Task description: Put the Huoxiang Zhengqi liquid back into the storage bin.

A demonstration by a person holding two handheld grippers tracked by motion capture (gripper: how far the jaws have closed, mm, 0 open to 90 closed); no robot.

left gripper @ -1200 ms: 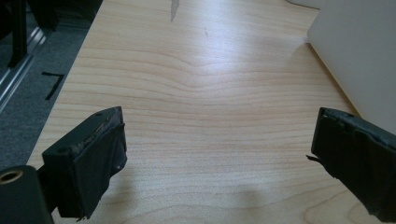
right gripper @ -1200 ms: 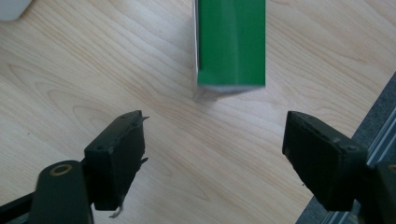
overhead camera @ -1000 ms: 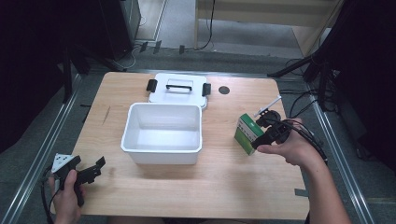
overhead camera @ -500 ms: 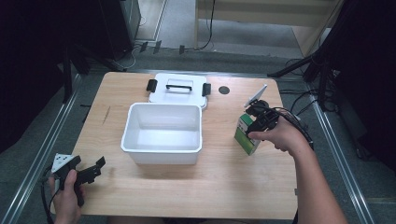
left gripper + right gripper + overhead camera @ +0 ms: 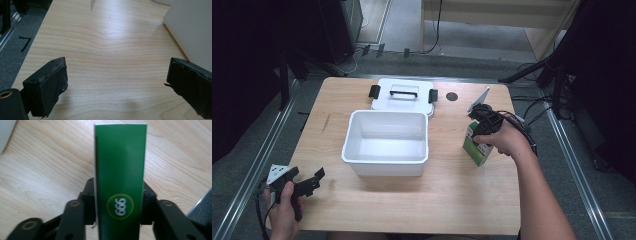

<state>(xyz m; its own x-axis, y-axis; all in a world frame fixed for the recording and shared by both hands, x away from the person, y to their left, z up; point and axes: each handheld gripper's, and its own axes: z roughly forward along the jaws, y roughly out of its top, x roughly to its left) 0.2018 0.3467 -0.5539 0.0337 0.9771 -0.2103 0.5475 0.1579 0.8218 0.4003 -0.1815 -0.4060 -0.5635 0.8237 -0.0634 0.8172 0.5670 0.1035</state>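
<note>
A green carton (image 5: 474,146) with a white side stands at the right of the wooden table (image 5: 452,200). My right gripper (image 5: 482,119) comes down on it from above and is shut on it. In the right gripper view the carton's green face (image 5: 120,165) with a round "666" mark sits clamped between the two jaws of the right gripper (image 5: 119,195). I cannot tell whether the carton touches the table. My left gripper (image 5: 310,182) rests at the table's front left corner, open, with bare wood between the jaws of the left gripper (image 5: 115,77).
An open, empty white bin (image 5: 384,167) sits mid-table, and its wall (image 5: 192,27) shows in the left gripper view. Its lid (image 5: 402,95), with a black handle and clips, lies flat behind it. A dark round hole (image 5: 452,96) is near the far edge. Cables trail off the right side.
My right hand has swung from the carton's right side to above it, and the grey plate now points up. The carton shifted slightly. The left gripper has not moved.
</note>
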